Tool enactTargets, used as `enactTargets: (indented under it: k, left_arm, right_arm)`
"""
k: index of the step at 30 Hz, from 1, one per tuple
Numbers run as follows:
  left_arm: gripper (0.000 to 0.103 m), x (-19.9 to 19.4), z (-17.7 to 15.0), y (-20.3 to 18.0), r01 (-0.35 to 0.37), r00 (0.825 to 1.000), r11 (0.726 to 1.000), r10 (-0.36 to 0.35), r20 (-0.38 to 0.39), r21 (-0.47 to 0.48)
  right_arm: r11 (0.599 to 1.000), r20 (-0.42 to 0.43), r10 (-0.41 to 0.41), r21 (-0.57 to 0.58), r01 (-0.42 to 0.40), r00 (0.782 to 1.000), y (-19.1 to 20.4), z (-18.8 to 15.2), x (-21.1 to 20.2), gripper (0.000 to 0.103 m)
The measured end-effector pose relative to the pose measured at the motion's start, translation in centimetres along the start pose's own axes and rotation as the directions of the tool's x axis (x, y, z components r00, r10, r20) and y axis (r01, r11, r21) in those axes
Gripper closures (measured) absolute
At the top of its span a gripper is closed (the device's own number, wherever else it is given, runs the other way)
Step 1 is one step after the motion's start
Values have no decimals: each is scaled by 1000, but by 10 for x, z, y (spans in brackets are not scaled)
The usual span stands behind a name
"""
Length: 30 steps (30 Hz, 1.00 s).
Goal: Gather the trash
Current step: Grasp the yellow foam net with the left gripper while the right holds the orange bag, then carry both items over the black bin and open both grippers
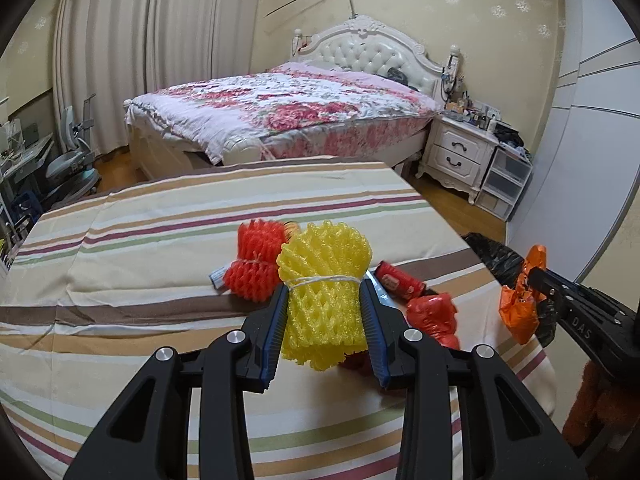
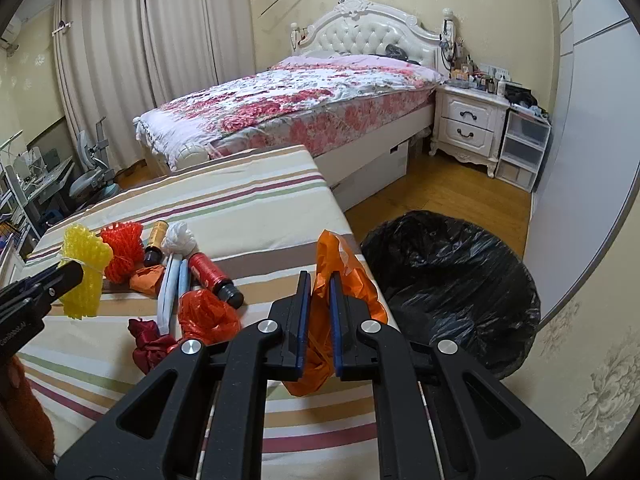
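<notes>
While the left gripper (image 1: 324, 320) has its jaws clamped on the yellow foam fruit net (image 1: 324, 292), lifted just clear of the striped desk (image 1: 160, 240), the right gripper (image 2: 320, 320) has its jaws pinched together on an orange plastic bag (image 2: 344, 276) near the desk's edge beside the black-lined trash bin (image 2: 452, 280). Best to carry the bag fully over the bin's mouth before parting the jaws, since light film drifts. Keep the net squeezed gently, well apart from the other gripper.
</notes>
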<state>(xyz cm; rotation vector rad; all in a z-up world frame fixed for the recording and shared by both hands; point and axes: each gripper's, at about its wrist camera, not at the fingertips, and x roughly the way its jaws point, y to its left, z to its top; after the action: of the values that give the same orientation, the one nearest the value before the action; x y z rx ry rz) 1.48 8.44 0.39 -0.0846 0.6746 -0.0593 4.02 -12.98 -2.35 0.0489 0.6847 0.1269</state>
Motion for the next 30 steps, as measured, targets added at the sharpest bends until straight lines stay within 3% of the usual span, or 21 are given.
enactTargets:
  k: [9, 21, 30]
  left_arm:
    - [66, 19, 24, -68, 73, 994, 991, -81, 67, 116]
    - [66, 84, 32, -149, 165, 986, 965, -163, -25, 202]
    - [65, 121, 30, -185, 179, 983, 950, -164, -77, 255]
  right_arm:
    - [997, 35, -68, 35, 67, 997, -46, 16, 3, 94]
    - [988, 1, -123, 91, 123, 992, -104, 21, 32, 93]
    - [980, -38, -132, 148, 136, 991, -139, 18, 57, 93]
